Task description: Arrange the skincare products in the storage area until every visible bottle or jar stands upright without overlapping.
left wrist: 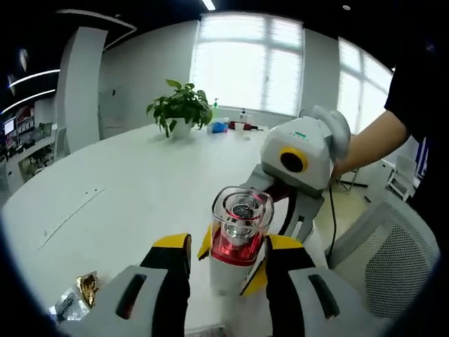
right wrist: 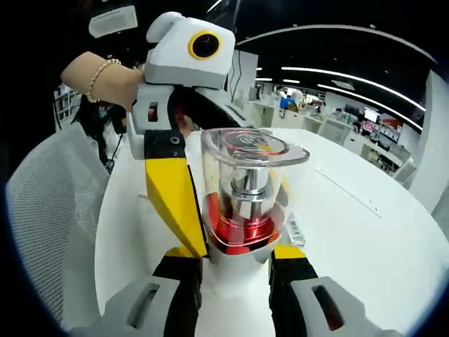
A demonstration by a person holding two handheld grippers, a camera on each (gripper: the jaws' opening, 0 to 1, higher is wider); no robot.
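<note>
Red-and-clear pump bottle (left wrist: 238, 235) stands upright between both claws above the white table (left wrist: 126, 182); your left gripper (left wrist: 228, 270) and right gripper (right wrist: 235, 270) each pinch its base, long axis at 12 o'clock.

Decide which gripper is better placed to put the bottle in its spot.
Probably left: the left gripper has its yellow tips against both sides of the bottle, mid-body. The right gripper merely flanks the white base.
</note>
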